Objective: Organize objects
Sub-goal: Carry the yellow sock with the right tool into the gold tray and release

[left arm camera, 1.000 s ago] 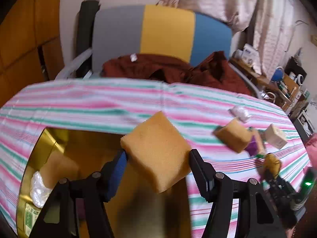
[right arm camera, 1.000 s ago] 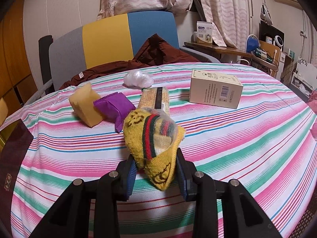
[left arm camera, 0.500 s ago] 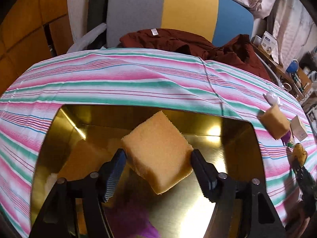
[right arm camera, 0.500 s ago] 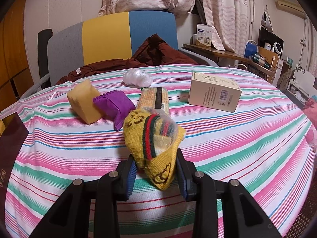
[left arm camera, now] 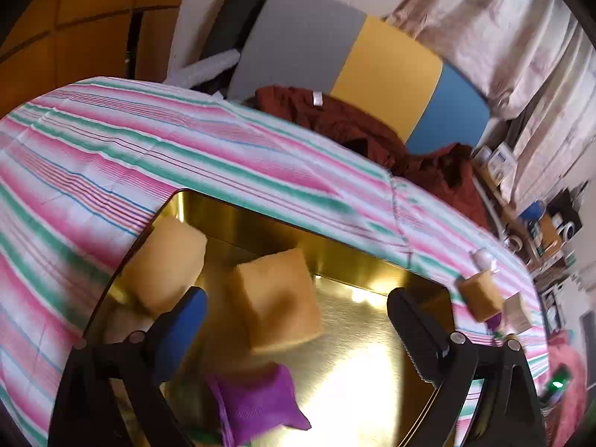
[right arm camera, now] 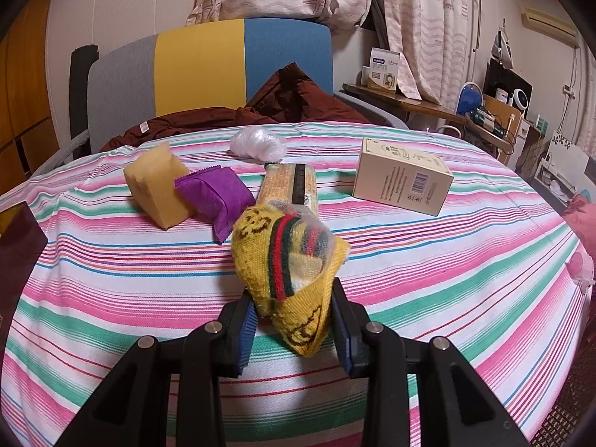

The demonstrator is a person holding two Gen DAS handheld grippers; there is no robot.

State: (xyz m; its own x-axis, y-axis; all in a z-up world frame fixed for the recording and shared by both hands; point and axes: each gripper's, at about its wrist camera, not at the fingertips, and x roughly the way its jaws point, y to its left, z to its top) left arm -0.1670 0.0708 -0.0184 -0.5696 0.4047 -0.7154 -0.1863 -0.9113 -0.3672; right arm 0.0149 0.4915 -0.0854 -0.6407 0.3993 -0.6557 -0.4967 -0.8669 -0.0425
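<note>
In the left wrist view my left gripper (left arm camera: 296, 305) hangs over the gold tray (left arm camera: 372, 268), its jaws opening wide. A yellow sponge (left arm camera: 279, 298) lies free between them, blurred, touching neither pad. Another sponge (left arm camera: 164, 264) and a purple packet (left arm camera: 253, 402) lie in the tray. In the right wrist view my right gripper (right arm camera: 294, 320) is shut on a yellow knitted pouch (right arm camera: 287, 264) with red and green stripes, held above the striped tablecloth (right arm camera: 447, 268).
On the cloth beyond the pouch lie a yellow sponge (right arm camera: 156, 186), a purple packet (right arm camera: 214, 195), a long wrapped packet (right arm camera: 290, 186), a crumpled plastic bag (right arm camera: 257, 143) and a beige box (right arm camera: 402, 180). A chair with brown clothing (right arm camera: 290, 100) stands behind the table.
My left gripper carried the sponge over the tray, rolled, and spread its jaws; the sponge has left the pads. The right gripper kept still with the pouch.
</note>
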